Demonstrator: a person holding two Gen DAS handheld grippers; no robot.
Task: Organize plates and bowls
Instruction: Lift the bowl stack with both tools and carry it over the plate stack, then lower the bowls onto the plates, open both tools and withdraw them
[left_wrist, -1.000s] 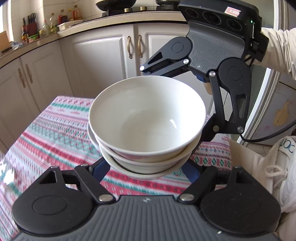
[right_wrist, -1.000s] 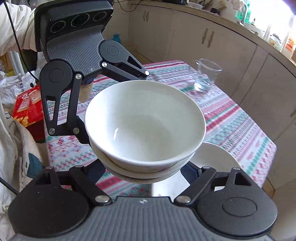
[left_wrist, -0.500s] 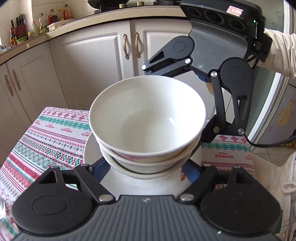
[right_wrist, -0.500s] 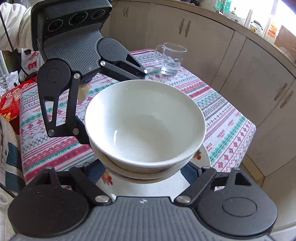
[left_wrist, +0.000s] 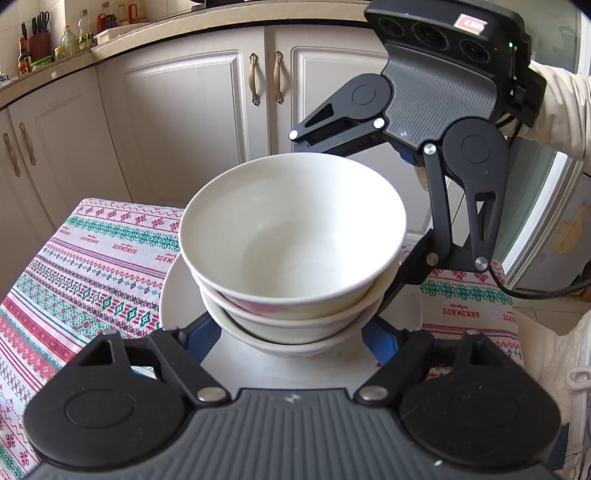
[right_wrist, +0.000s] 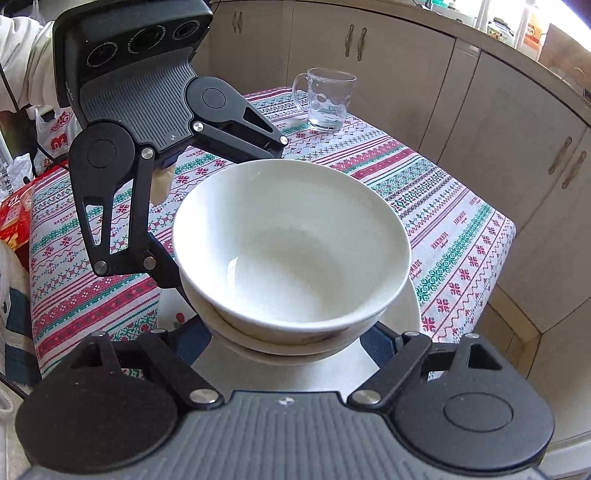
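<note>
Left wrist view: stack of bowls (left_wrist: 291, 236) carried between two grippers above a white plate (left_wrist: 177, 295).

Left gripper (left_wrist: 291, 332) has its blue-padded fingers (left_wrist: 199, 338) set against opposite sides of the lowest bowl, clamped on the stack; the stack sits directly ahead of and between them. Right gripper (left_wrist: 380, 254) reaches in from the far side, one linkage arm running along the stack's far rim, the other down its right flank; its fingertips are hidden behind the bowls. Right wrist view shows the right gripper (right_wrist: 291, 336) with fingers (right_wrist: 376, 343) bracketing the same stack (right_wrist: 291, 240) at its base, pressed to its sides. Plate (right_wrist: 410, 306) lies beneath the fingers on the patterned tablecloth (right_wrist: 443, 206); contact between stack and plate cannot be determined. Glass mug (right_wrist: 327, 99) stands well beyond the fingers, near the table's far edge.
</note>
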